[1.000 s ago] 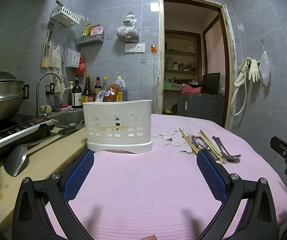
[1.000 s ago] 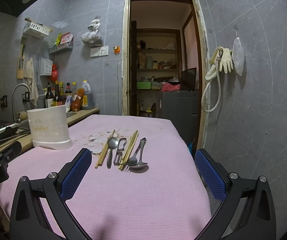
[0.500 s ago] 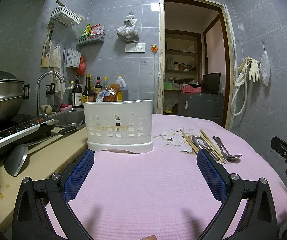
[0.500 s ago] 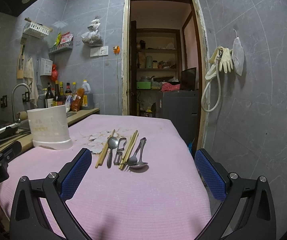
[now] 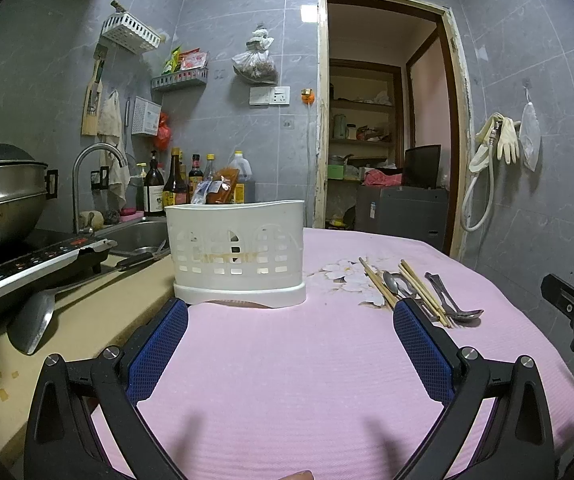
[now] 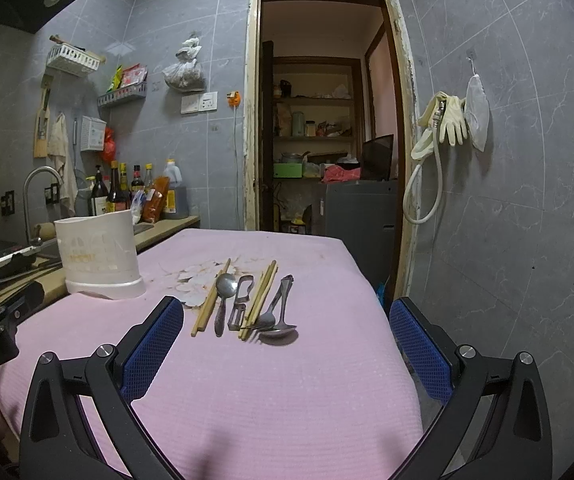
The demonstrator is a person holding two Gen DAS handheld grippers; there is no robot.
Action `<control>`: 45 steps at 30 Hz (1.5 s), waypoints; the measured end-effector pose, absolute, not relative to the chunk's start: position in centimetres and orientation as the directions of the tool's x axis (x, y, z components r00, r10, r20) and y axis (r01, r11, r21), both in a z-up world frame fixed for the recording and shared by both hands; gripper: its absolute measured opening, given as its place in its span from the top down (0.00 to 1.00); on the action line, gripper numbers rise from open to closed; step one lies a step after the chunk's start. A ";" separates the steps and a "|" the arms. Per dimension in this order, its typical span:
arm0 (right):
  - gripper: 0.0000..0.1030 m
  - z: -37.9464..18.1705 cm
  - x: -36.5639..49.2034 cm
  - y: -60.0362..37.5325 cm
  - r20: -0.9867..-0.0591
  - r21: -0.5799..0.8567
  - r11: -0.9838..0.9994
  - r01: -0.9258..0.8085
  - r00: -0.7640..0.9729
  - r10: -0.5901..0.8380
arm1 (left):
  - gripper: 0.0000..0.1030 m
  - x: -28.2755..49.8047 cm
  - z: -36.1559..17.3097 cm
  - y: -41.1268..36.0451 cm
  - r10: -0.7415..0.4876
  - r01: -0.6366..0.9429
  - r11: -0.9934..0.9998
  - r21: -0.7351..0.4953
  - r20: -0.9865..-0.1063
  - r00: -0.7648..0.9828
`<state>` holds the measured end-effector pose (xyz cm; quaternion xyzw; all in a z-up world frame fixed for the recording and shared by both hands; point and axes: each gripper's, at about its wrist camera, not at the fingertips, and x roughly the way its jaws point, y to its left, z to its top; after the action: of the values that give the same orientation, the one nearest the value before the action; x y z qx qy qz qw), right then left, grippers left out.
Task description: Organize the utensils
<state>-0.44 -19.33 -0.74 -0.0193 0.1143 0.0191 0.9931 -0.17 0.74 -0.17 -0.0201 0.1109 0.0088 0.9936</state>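
Nothing of the sorting looks done yet. At the left of the desk [image 6: 287, 400], on its pink cloth, the white slotted utensil holder [image 5: 235, 251] stands upright near the edge that meets the kitchen worktop; no handle or chopstick tip shows above its rim, so it is probably empty, though neither view looks down into it and the slots show only dim shapes.

The left hand-held gripper [image 5: 291, 344] hangs over bare cloth just in front of the holder, jaws spread wide, gripping nothing.

Further right, well apart from the holder, the utensils lie in a loose row on the cloth beside the pale flower print: a pair of wooden chopsticks [image 6: 211, 299], a metal spoon [image 6: 223, 300], a metal peeler [image 6: 240, 300], a second pair of chopsticks [image 6: 261, 296], and at the right end a heap of metal pieces ending in a ladle-like spoon [image 6: 279, 330]. All of them are left to move.

The right hand-held gripper [image 6: 287, 344] hovers short of this row, jaws also wide apart and empty.

The right-hand heap is hard to sort by eye: handles cross and overlap, so how many pieces it holds cannot be told. In the left wrist view the left gripper's own finger covers the near ends of the row.
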 end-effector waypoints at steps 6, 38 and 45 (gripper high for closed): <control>0.00 -0.6 -0.5 -19.2 -0.225 -0.036 0.998 -0.042 0.974 0.033 | 0.02 0.0 0.0 0.6 0.019 -0.027 0.999 -0.034 -0.222 0.975; 0.00 2.5 15.6 -24.5 -0.447 -0.096 0.986 -0.136 0.891 0.080 | 0.02 16.4 3.4 -5.2 -0.102 0.167 0.982 0.091 -0.488 0.867; 0.02 0.8 19.3 -25.0 -0.551 -0.046 0.975 -0.217 0.820 0.156 | 0.02 20.5 1.0 -6.7 -0.071 0.192 0.970 0.147 -0.587 0.807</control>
<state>19.26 -24.95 0.77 -0.0534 0.2837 0.0980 0.9524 20.53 -6.74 1.04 0.1002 0.3031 -0.0696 0.9451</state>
